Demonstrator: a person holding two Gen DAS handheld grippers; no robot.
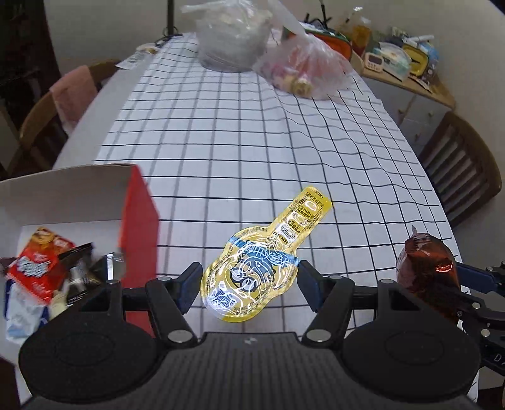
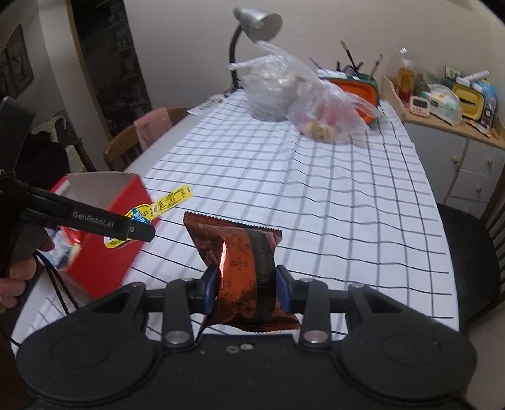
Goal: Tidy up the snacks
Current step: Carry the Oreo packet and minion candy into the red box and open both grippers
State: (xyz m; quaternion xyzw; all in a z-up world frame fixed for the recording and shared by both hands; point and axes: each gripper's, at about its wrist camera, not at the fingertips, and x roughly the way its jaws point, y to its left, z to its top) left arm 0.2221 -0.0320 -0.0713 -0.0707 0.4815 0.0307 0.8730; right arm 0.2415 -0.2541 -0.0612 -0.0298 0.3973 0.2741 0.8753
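My left gripper (image 1: 249, 284) is shut on a yellow snack packet (image 1: 262, 258), with a blue pad pressing each side. The right wrist view shows this yellow packet (image 2: 172, 197) held in the air beside the open red box (image 2: 104, 261). The red box (image 1: 139, 220) stands at the left on the table and holds several snack packs (image 1: 34, 268). My right gripper (image 2: 247, 287) is shut on a brown Oreo packet (image 2: 246, 261), which stands upright between the pads. The left wrist view has the Oreo packet (image 1: 426, 268) at its right edge.
A checked tablecloth (image 1: 252, 142) covers the table. Two clear plastic bags (image 2: 331, 110) of food and a desk lamp (image 2: 255, 19) are at the far end. Chairs (image 1: 464, 170) flank the table. A cluttered sideboard (image 2: 448, 126) stands at the back right. A hand (image 2: 14, 277) grips the left tool.
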